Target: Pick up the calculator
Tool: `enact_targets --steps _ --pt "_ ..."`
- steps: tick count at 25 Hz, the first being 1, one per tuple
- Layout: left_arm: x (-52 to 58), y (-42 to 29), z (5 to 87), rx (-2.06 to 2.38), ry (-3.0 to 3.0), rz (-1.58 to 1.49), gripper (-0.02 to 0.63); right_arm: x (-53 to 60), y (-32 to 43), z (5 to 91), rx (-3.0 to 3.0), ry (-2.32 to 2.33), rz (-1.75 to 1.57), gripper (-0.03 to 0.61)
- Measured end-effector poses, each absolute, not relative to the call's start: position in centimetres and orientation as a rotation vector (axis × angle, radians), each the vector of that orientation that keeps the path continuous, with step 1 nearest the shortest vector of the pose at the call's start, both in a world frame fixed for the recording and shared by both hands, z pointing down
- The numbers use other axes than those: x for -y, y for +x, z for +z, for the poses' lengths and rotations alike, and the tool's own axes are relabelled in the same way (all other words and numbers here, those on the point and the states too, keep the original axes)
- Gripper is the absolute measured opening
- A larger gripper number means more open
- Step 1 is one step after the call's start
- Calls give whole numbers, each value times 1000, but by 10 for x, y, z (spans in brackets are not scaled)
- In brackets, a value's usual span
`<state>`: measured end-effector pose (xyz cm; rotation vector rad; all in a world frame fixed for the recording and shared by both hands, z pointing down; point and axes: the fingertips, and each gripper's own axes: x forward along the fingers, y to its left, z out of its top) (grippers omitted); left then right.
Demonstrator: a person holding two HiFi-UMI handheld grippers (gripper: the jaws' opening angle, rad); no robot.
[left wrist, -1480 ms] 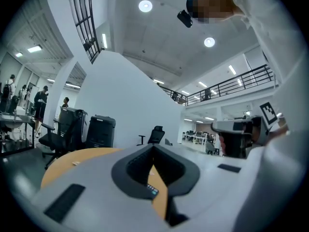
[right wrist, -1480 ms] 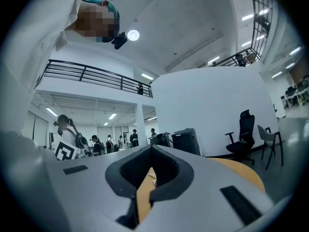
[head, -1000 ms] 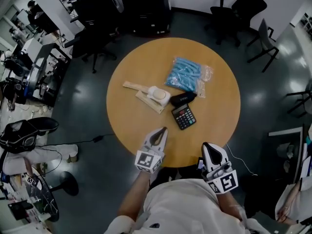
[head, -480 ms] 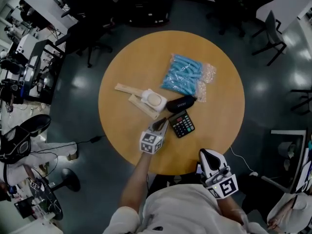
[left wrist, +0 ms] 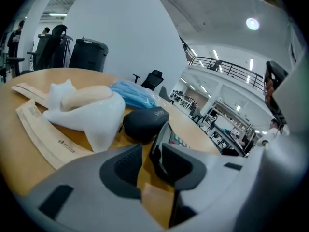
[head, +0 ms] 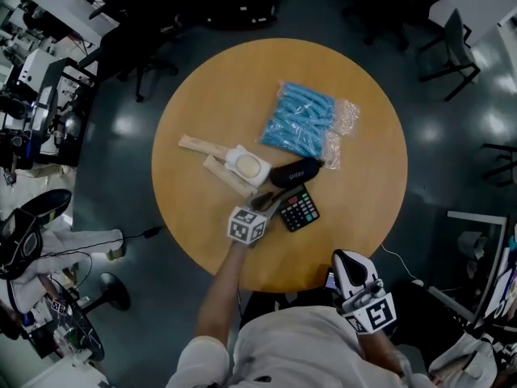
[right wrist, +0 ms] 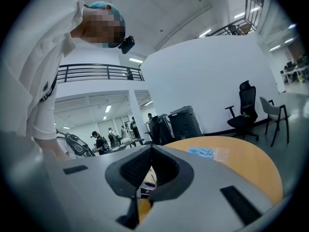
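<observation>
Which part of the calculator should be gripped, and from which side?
Probably its thin left edge, approached low from the left. The calculator lies flat, so only edges offer grip, and the black case crowds its far end. The left gripper, jaws opening, has that edge between them.

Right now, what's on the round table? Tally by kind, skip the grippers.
Calculator: 1
Black soft case: 1
Clear bag of blue pieces: 1
White packet: 1
Tan paper sleeves: 2
Total: 6
</observation>
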<state>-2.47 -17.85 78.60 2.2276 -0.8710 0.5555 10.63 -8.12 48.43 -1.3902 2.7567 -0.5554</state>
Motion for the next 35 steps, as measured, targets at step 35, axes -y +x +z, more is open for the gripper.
enact_targets --steps 35 --pt "116 -25 719 957 2277 378 41 45 104 462 -2725 -1383 -456 15"
